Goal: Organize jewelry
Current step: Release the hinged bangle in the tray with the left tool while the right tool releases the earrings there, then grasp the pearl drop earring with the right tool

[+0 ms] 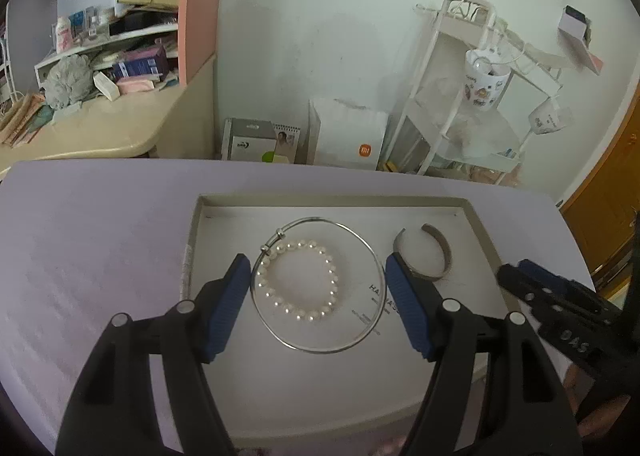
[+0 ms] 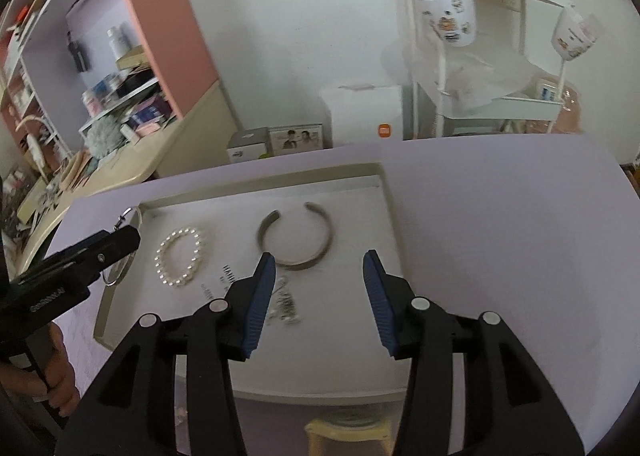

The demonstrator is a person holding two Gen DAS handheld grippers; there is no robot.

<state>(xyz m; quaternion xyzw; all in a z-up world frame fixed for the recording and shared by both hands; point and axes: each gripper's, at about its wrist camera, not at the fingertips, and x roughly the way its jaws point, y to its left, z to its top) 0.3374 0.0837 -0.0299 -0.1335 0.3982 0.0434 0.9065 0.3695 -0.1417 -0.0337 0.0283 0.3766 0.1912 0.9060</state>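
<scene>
A shallow white tray (image 1: 208,207) lies on the lilac table. In it a pearl bracelet (image 1: 297,280) lies inside a thin silver bangle (image 1: 360,244), with an open silver cuff (image 1: 442,252) to the right. My left gripper (image 1: 318,268) is open, its fingers on either side of the bangle. In the right wrist view the tray (image 2: 384,191) holds the pearl bracelet (image 2: 180,258), the cuff (image 2: 298,238) and a small silver chain piece (image 2: 286,306); the bangle (image 2: 120,270) is partly hidden behind the left gripper. My right gripper (image 2: 320,262) is open and empty above the tray.
A lilac table (image 1: 100,236) carries the tray. Behind it stand boxes (image 1: 348,135), a white wire rack (image 1: 460,95) with hanging mugs, and a cluttered desk with shelves (image 1: 100,67). A small yellow stool (image 2: 348,432) shows below the table's front edge.
</scene>
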